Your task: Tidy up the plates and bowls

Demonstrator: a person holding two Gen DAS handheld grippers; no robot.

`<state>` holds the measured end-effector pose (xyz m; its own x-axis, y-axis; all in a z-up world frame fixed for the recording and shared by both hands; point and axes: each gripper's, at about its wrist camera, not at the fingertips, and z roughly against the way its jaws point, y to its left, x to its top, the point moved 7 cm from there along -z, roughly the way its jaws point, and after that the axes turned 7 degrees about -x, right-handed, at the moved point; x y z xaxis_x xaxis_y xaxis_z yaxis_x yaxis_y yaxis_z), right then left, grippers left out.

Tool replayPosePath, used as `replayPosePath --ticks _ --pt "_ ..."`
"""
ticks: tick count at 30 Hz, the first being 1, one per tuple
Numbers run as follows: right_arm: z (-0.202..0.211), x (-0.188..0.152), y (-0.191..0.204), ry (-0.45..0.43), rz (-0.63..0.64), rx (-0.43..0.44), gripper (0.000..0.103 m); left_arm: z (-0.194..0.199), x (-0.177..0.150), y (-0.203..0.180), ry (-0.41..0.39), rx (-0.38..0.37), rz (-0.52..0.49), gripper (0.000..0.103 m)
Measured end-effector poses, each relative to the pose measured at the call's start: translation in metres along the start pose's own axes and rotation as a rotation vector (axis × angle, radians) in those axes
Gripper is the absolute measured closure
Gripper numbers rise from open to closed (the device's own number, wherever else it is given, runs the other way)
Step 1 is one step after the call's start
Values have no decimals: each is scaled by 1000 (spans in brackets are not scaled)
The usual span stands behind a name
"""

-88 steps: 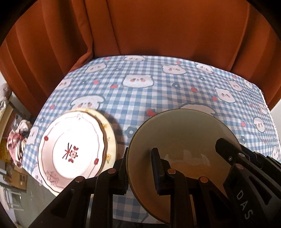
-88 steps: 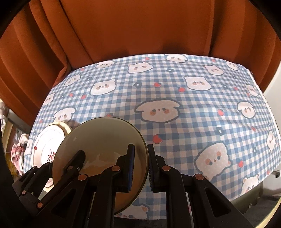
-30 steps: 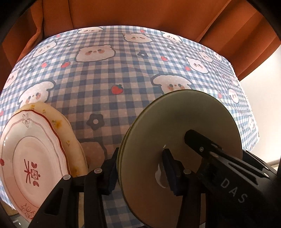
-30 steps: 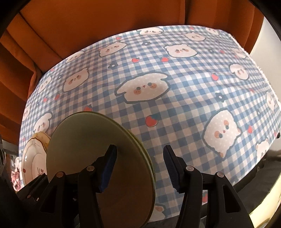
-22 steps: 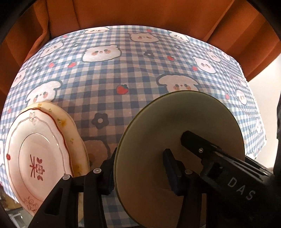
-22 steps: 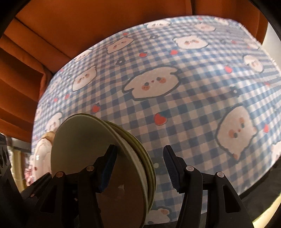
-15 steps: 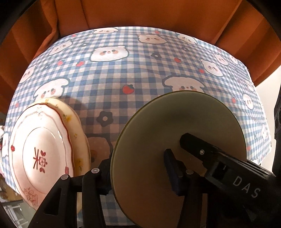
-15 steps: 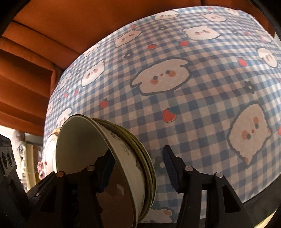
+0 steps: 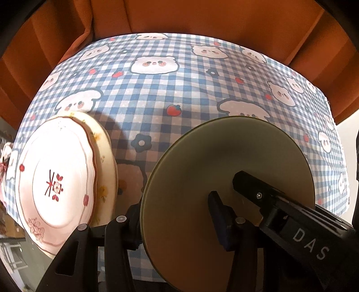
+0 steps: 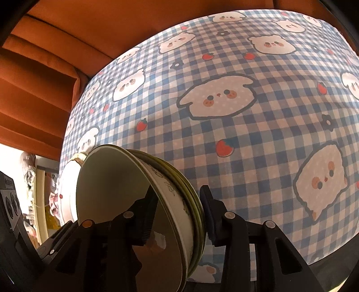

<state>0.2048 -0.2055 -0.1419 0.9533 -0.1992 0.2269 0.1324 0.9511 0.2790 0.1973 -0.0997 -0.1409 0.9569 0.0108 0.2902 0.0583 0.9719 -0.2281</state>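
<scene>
A nested stack of olive-green bowls (image 9: 224, 161) is held tilted above the table by both grippers. My left gripper (image 9: 177, 222) is shut on its near rim, one pad outside and one inside. In the right wrist view the stack (image 10: 116, 179) shows a cream patterned outer wall. My right gripper (image 10: 177, 213) straddles that rim with its jaws closing, and the pads meet it on both sides. One of the right gripper's fingers (image 9: 253, 188) shows inside the top bowl. A pink-white flowered plate (image 9: 56, 179) lies on a cream plate (image 9: 105, 157) at the left.
The table wears a blue checked cloth (image 9: 179, 78) printed with bears and strawberries. Orange curtains (image 9: 202, 18) hang close behind it. The cloth's edge (image 9: 336, 134) drops off at the right. Cluttered shelving (image 10: 33, 179) is glimpsed past the left edge.
The right jaws have narrowed onto the stack's rim. The stack has tipped further, showing its patterned wall. Both views have turned a little; the left grip is unchanged.
</scene>
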Motion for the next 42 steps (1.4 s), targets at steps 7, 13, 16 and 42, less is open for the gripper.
replayPosePath --ticks 7,13,16,42 --pt "6 1 -1 3 34 -12 61 8 0 -7 -5 -10 19 54" --pt "26 4 2 -9 32 -9 61 29 6 -12 -6 -8 1 54" --pt "38 6 6 -27 26 -3 61 41 11 -13 -34 -13 -10 54" --pt "56 -16 106 -134 3 -47 61 89 6 84 -104 -88 -51 54"
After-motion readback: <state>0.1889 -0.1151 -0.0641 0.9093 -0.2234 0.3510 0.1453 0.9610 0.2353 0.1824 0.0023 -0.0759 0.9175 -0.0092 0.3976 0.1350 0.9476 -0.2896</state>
